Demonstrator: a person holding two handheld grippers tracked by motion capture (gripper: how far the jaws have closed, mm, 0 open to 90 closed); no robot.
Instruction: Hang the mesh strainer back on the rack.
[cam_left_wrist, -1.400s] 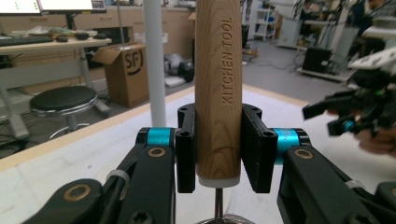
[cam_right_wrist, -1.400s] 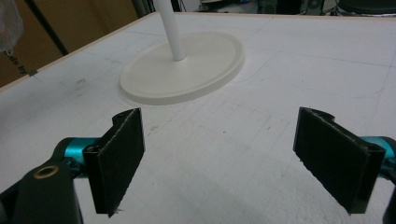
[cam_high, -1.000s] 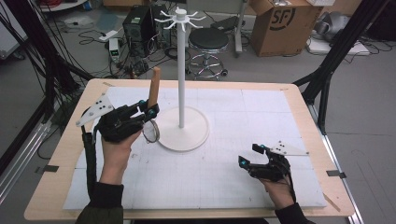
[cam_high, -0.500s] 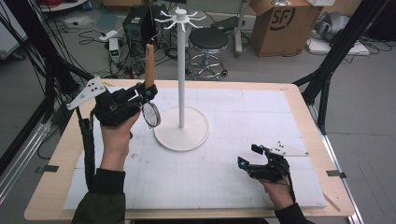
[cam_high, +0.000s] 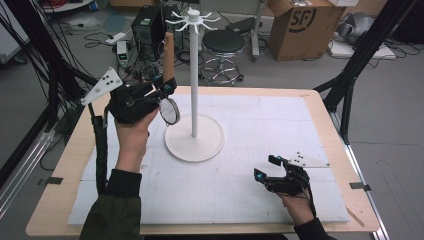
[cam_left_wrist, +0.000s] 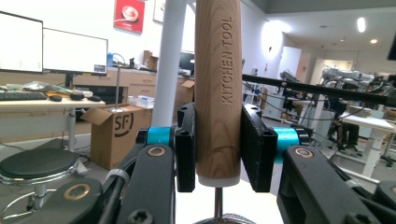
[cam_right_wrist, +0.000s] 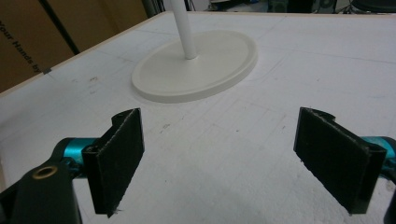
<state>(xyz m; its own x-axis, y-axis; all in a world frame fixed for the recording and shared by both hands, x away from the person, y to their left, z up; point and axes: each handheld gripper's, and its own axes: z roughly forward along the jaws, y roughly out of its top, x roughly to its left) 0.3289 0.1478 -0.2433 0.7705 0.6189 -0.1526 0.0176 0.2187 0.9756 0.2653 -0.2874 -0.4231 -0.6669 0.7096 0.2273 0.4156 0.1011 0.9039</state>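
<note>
Above the white mat (cam_high: 240, 190), left tongs (cam_left_wrist: 217, 140) pinch a wooden-handled strainer (cam_left_wrist: 217, 88); right tongs (cam_right_wrist: 233, 154) gape empty.

Evenly and brightly lit from overhead, with soft, faint shadows under the white stand (cam_high: 194, 140) and beside the forearms on the table (cam_high: 60, 200). Slightly soft and grainy throughout the high view, with mild bending toward the corners. In the left gripper view, sharp on the wooden handle (cam_left_wrist: 217, 88), blown-out glare from ceiling lights (cam_left_wrist: 360, 24) and a hazy background. In the right gripper view, washed pale across the mat (cam_right_wrist: 261, 154), blurred at the near pads (cam_right_wrist: 119, 156).
</note>
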